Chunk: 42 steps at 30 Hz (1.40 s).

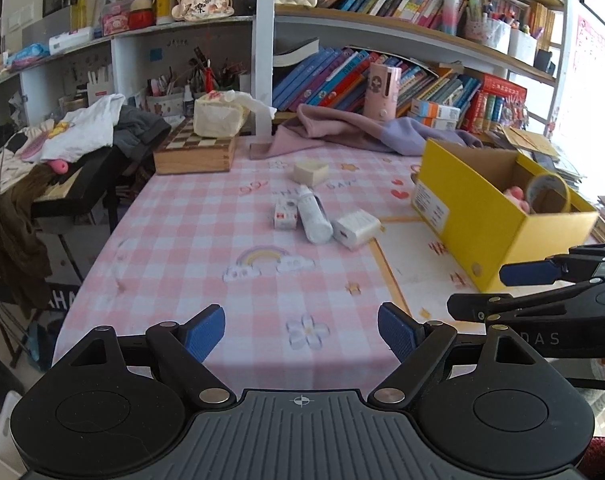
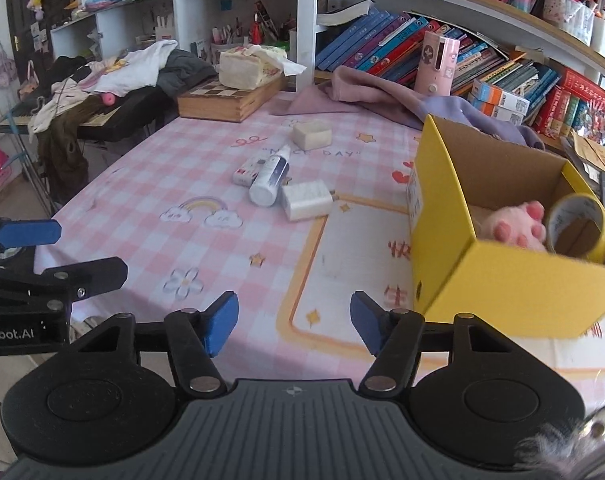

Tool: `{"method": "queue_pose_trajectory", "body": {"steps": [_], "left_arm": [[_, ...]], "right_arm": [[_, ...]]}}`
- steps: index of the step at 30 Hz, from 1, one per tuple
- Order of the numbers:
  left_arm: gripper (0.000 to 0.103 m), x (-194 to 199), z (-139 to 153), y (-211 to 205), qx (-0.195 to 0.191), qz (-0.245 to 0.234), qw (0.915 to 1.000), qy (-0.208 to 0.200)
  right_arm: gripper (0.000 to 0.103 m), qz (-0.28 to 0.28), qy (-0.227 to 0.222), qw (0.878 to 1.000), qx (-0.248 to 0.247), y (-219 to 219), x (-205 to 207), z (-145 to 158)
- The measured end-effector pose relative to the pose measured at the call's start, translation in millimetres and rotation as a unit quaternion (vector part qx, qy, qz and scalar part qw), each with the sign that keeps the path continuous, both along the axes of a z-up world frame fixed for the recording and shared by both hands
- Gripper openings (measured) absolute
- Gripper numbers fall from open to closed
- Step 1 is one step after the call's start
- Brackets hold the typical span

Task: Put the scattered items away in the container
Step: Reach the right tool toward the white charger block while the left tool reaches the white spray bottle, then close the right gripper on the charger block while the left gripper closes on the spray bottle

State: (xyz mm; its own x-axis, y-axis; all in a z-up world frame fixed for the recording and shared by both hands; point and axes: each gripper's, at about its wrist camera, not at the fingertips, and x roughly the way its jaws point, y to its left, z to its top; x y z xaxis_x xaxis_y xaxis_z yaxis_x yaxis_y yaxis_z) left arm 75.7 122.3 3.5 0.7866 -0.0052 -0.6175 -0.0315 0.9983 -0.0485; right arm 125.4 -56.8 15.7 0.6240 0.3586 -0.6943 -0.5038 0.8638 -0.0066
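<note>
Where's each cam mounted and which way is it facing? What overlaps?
Left wrist: on the left gripper, looking down over the table; right gripper's fingers show at the right edge.
Right wrist: on the right gripper, same heading; left gripper's fingers at the left edge.
Shared: bottle, charger, yellow box.

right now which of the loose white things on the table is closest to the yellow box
The white charger block, lying just right of the spray bottle. The bottle, the small red-printed box and the cream block all sit farther from the yellow box.
</note>
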Motion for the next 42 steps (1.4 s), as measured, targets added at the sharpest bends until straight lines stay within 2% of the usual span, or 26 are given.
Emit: {"method": "queue_pose_trajectory", "body": {"steps": [2,7,11,20,23,24,27,30,39,42], "left_arm": [[0.080,15.2,0.0,4.0,-0.008,-0.006,0.9999,0.000],[0.057,56.2,-0.2,8.3,-0.014,-0.031,0.9994,0.005],[0.045,90.7,-2.7,10.5,-0.010,-0.045,0.9989,0.011],[0.044,172.5,-23.9,7.2,-0.012,-0.077,0.9955,0.054],[0.043,197.2,-34.1,5.7,-0.020,-0.093,0.9931,0.069],[0.040,204.1,-37.9,6.2,-0.024,-0.096,0.9922,0.075],[0.034,222.0,-49.3,10.6,-0.038,-0.100,0.9900,0.092],[0.031,233.3,-56.5,13.8,-0.044,-0.100,0.9884,0.106],[0.031,256.1,-65.6,8.2,-0.038,-0.120,0.9839,0.127],[0.031,262.0,-69.6,0.8,-0.034,-0.139,0.9798,0.140]], "right_arm": [[0.059,0.002,0.001,1.000,-0.005,5.3,14.9,-0.4],[0.055,0.007,0.008,1.000,-0.010,17.8,52.6,-2.4],[0.047,0.014,0.021,0.999,-0.019,30.6,82.7,-9.5],[0.046,0.034,0.046,0.997,-0.047,58.1,139.1,-34.8],[0.050,0.031,0.050,0.997,-0.050,63.8,154.2,-41.5],[0.054,0.029,0.051,0.997,-0.053,65.8,158.6,-43.7],[0.054,0.027,0.054,0.997,-0.053,69.8,169.8,-49.5],[0.055,0.030,0.061,0.996,-0.053,73.8,179.0,-55.2],[0.059,0.033,0.081,0.995,-0.057,81.0,195.4,-68.5],[0.052,0.028,0.084,0.994,-0.058,76.9,196.9,-67.7]]}}
